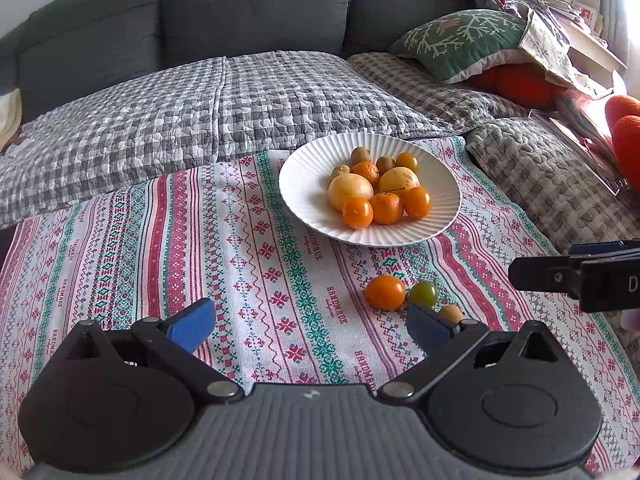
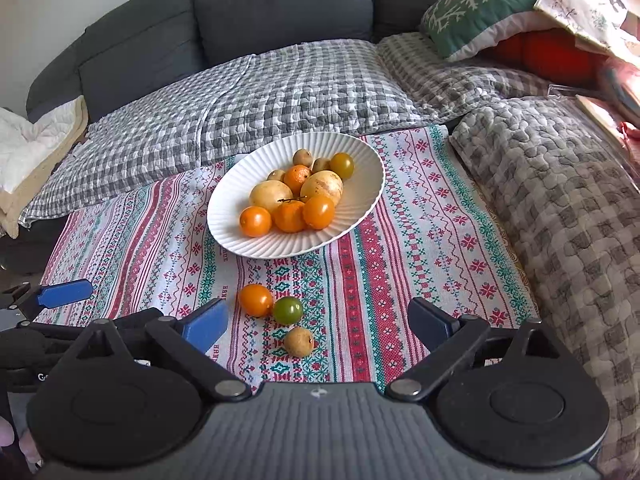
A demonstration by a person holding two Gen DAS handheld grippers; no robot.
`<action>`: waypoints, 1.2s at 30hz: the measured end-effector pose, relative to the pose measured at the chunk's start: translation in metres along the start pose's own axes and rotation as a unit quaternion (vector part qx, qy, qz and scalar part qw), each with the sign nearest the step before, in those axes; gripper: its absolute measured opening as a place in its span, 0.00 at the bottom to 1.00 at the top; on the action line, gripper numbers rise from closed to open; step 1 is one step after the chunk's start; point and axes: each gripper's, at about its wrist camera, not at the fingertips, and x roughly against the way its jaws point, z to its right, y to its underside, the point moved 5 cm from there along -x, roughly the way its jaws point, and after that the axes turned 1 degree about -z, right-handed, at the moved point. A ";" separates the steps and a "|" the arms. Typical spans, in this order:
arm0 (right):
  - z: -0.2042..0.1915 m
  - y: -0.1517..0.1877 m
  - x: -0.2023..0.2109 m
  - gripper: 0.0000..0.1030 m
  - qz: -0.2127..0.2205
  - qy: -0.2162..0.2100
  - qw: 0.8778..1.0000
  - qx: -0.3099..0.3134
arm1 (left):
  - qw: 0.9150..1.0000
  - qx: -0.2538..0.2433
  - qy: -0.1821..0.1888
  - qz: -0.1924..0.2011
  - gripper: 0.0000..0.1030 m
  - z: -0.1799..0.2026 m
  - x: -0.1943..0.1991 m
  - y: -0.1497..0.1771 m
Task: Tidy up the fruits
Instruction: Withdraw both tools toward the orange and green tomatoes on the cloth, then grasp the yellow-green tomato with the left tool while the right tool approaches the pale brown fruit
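Note:
A white ribbed plate (image 1: 304,184) (image 2: 360,160) holds several orange, yellow and brown fruits. Three loose fruits lie on the patterned cloth in front of it: an orange one (image 1: 385,291) (image 2: 255,299), a green one (image 1: 423,293) (image 2: 288,310) and a small brown one (image 1: 452,313) (image 2: 299,341). My left gripper (image 1: 310,326) is open and empty, low over the cloth to the left of the loose fruits. My right gripper (image 2: 318,326) is open and empty, with the three loose fruits lying just ahead between its fingers. The right gripper shows at the right edge of the left wrist view (image 1: 576,276).
The patterned cloth (image 1: 248,264) (image 2: 420,240) covers a low surface in front of a grey sofa (image 1: 256,8) with checked quilts (image 1: 160,120) and a green cushion (image 1: 460,40). A quilted grey cover (image 2: 560,200) rises at the right.

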 end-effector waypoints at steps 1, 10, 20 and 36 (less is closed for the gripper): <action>-0.001 0.002 0.002 0.95 0.000 0.000 1.000 0.002 | 1.000 -0.003 -0.001 -0.001 0.92 0.001 0.003 0.005; -0.007 0.035 0.013 0.97 -0.004 0.015 1.000 0.018 | 1.000 -0.019 0.015 -0.018 0.92 0.013 0.022 0.045; -0.010 0.065 0.011 0.98 -0.029 0.066 0.995 0.068 | 0.991 -0.106 0.069 -0.047 0.92 0.033 0.034 0.086; -0.010 0.073 0.005 0.99 -0.051 0.083 0.992 0.079 | 0.959 -0.201 0.175 -0.091 0.57 0.049 0.032 0.124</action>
